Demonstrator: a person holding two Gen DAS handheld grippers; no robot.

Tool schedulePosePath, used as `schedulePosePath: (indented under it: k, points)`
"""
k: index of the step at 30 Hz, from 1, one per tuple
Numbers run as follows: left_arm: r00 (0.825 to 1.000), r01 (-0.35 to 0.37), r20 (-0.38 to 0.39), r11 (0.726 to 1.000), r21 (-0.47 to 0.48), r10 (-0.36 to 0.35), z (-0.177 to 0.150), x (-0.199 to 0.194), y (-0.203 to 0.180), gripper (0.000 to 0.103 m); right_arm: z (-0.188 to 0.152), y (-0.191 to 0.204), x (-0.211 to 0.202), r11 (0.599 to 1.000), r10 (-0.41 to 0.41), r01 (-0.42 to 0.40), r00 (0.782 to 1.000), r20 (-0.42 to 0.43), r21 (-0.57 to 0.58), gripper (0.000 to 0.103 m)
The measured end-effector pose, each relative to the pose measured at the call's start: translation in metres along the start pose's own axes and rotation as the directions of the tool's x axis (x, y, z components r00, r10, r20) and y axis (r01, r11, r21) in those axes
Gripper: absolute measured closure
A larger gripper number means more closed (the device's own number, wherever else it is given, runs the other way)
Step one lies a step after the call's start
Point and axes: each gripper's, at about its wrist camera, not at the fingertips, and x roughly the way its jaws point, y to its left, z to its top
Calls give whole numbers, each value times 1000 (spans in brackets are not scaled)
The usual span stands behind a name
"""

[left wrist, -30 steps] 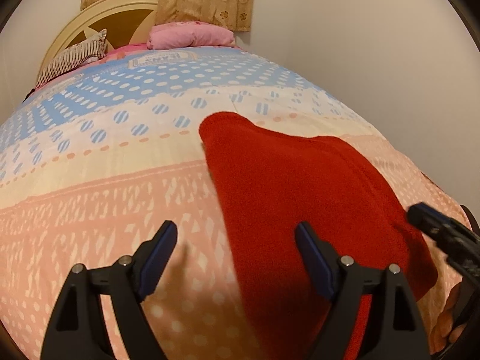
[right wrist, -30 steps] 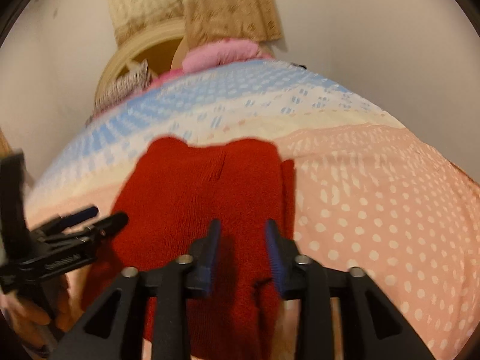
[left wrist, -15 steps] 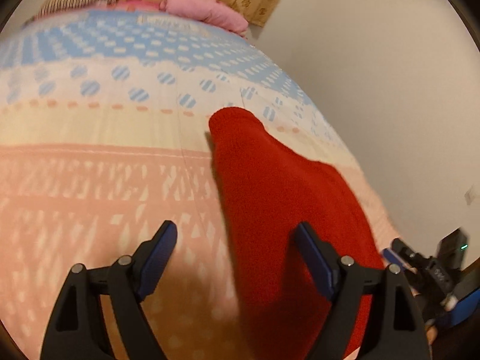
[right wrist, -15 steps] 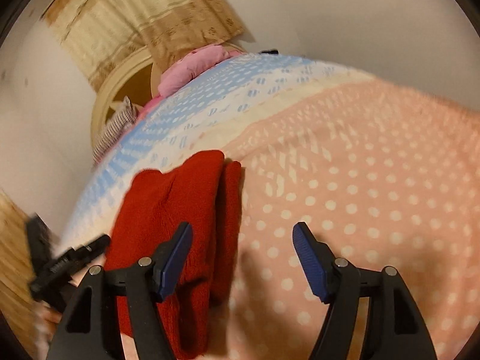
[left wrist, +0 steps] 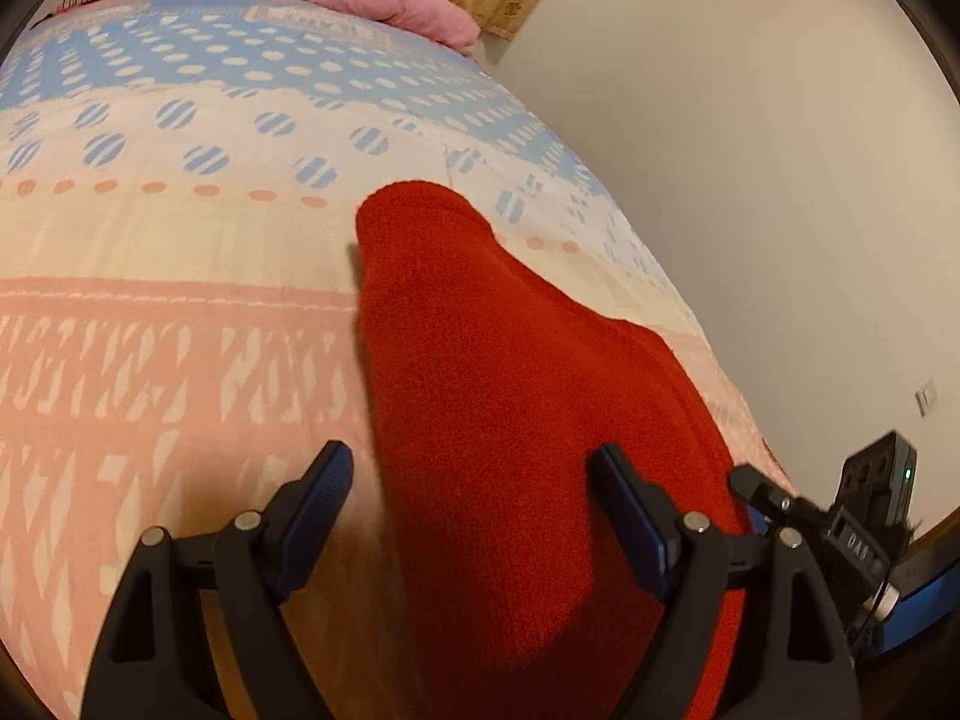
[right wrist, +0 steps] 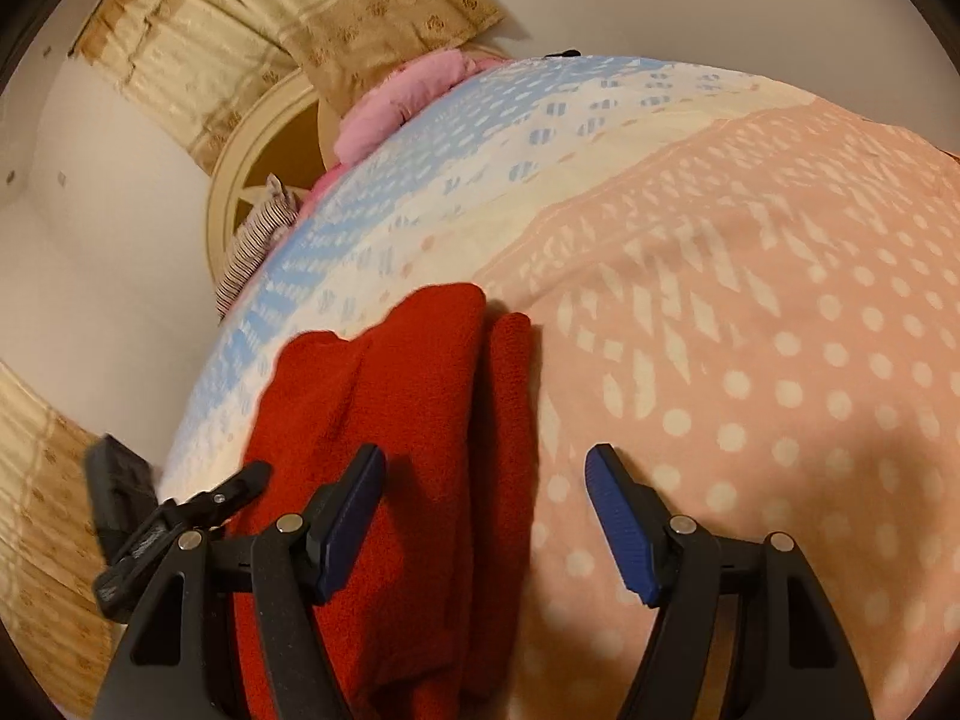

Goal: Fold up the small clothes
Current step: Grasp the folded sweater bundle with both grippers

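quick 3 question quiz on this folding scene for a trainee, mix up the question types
1. True or false: the left gripper is shut on the red garment.
2. Multiple choice: the red garment lies on A) a bedspread B) a wooden floor C) a chair.
3. Fill in: the right gripper has its jaws ____.

Key: 1 false, both jaws stand wide apart. 2 A. 3 open.
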Motion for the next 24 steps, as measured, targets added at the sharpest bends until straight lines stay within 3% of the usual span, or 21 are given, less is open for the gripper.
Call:
schedulePosePath:
  k: [5,12,16,18,20,24]
  points:
    - [1000,13,3,1000,18,-13,-1,2,0,14,7,2,16,999,29,-29,999,-31,-18,32]
    - [999,38,9,998,45,-38,-3,1,2,14,4,36,39,983,19,-39,994,-111,-182,30]
    - [999,37,16,998,57,-38,-4,2,-2,16,3,37,45,978,-1,-23,994,-113,-207,38]
    - [999,41,14,997,72,-42,-6,2,-4,31,3,36,47,978,-2,-22,994,-113,-210,48]
    - [999,39,16,996,78,-40,-6,2,-5,38,1,39,47,975,-16,-7,995,-103,-221,55]
    - [999,20,32,997,73,-22,-6,-3,-7,55,-9,63,41,948,-116,102,993,-29,-300,66]
